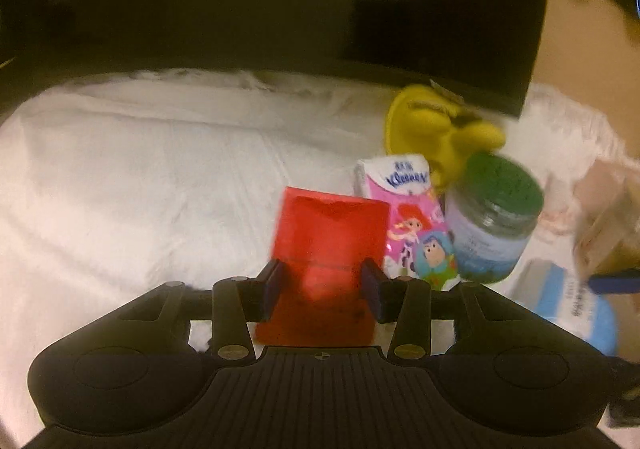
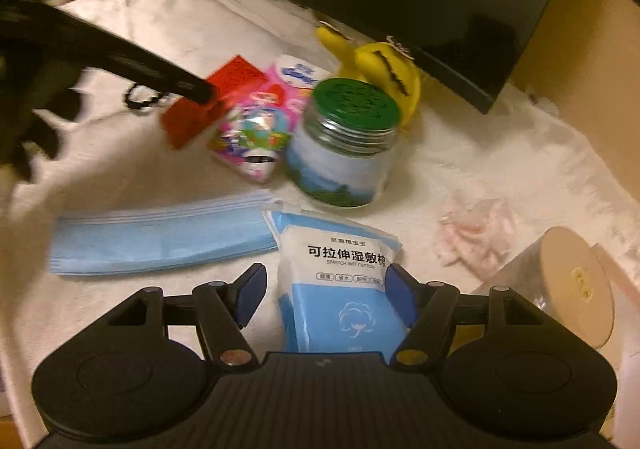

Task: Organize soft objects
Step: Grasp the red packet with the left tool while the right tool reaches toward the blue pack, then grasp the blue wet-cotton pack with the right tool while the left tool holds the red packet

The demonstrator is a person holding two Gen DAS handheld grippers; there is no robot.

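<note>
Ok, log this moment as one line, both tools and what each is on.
left tool: around red packet, grip unclear | right tool: open astride cotton pad pack | surface: white cloth

I'm getting dim, warm yellowish light in both feeds, colours pushed amber. Motion blur is heavy: in the left wrist view the yellow plush toy (image 1: 440, 129) and green-lidded glass jar (image 1: 494, 217) smear; in the right wrist view the dark arm-like shape (image 2: 120, 53) at left streaks badly. The white fluffy cloth (image 2: 460, 153) looks washed out and soft. Fisheye bends the edges, and corners fall off dark. The print on the blue-and-white cotton pad packet (image 2: 340, 269) stays readable.
</note>
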